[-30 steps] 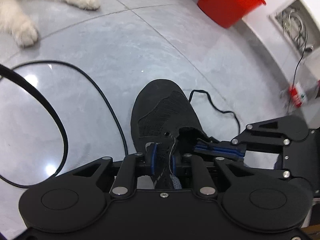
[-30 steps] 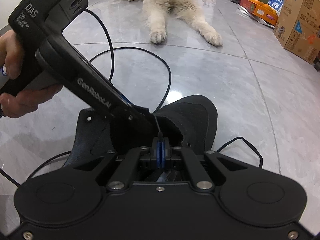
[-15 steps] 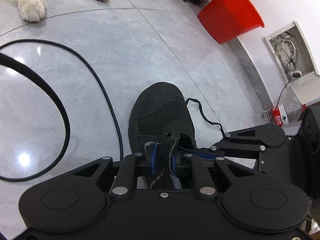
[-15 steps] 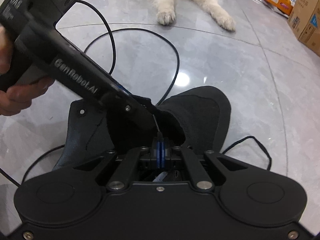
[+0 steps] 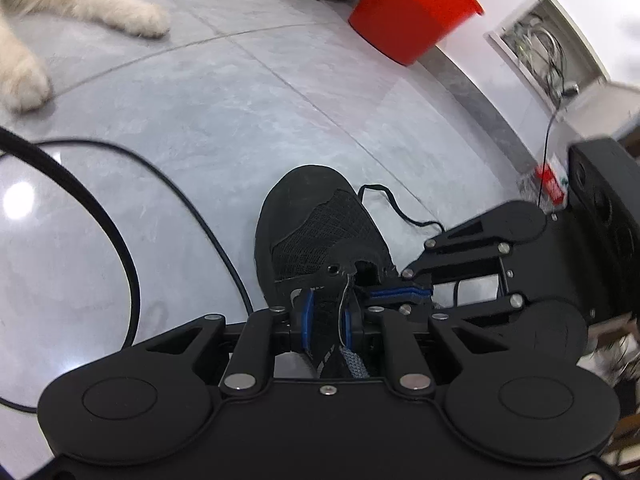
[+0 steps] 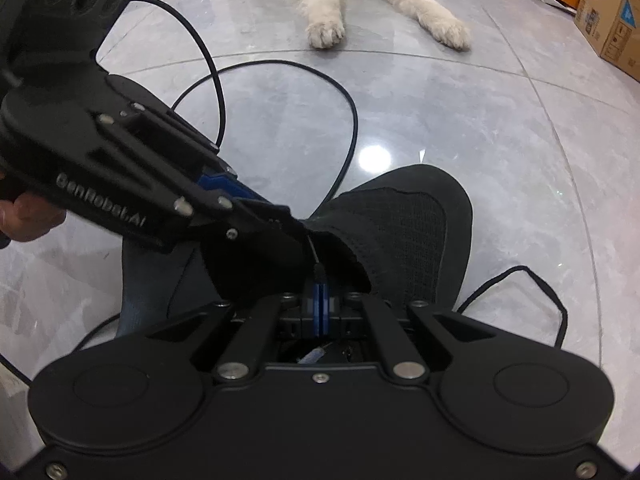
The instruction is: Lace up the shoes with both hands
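Item 1, shoe [image 5: 316,232]: black mesh, lying on the grey tiled floor [image 5: 240,120], toe pointing away from my left camera. I see 1 eyelet [image 5: 332,269] on the flap near the tongue opening with no lace through it.

Item 2, lace [image 6: 532,292]: thin and black. Its slack trails in a loop on the floor beside the toe; a short strand rises from the throat of the shoe to my right tool.

Item 3, progress: early, by my reading. No crossed rows of lacing show on the upper, so nearly all the threading and the final tie remain. The lower eyelets are hidden behind the tools, so some may already be threaded.

Item 4, left gripper [image 5: 328,316]: jaws partly closed, the blue pads [image 5: 307,314] pinching the tongue or collar fabric of the shoe between them. It comes in low from the heel side. In the right view its body slants down from the upper left, with my hand [image 6: 28,216] on the handle.

Item 5, right gripper [image 6: 318,300]: blue pads pressed flat together, nipping the lace strand at the tips, just over the shoe opening. In the left view it reaches in sideways from the right.

Item 6, bystanders: 2 dog paws [image 6: 326,34], cable [image 5: 120,240], red bucket [image 5: 412,16].
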A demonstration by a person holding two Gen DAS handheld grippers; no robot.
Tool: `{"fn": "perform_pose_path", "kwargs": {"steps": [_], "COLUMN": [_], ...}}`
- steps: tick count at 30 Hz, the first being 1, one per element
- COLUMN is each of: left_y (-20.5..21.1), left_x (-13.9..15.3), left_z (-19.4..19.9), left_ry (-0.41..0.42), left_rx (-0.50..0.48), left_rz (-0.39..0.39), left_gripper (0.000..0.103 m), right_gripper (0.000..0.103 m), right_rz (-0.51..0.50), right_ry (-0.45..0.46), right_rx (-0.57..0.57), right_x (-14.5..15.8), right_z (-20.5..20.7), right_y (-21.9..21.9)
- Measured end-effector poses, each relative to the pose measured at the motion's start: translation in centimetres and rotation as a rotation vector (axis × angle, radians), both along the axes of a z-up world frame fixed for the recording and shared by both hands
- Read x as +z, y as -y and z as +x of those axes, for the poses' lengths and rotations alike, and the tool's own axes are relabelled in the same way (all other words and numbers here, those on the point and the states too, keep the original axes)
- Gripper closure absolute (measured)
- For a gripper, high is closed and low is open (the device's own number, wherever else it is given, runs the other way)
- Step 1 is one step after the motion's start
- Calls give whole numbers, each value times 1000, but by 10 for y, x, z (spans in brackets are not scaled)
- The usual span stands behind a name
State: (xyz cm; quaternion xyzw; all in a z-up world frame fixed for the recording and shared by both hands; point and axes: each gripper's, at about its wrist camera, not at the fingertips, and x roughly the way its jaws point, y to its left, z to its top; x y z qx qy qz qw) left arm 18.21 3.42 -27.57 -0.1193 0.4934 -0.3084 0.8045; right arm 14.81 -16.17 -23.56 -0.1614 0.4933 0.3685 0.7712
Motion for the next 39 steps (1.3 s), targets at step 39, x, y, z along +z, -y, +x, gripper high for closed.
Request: {"fn": "perform_pose_path", "kwargs": {"steps": [39], "left_y": [4], "left_x": [2], "left_z": [-3], "left_ry": [26], "left_rx": [-17], "left_rz": [14], "left_gripper": [87], "right_gripper": [101], "right_rz": [107], "right_ry": [57], "right_rx": [-20], "right_x": [-3], "right_z": [-4], "right_y": [15]}}
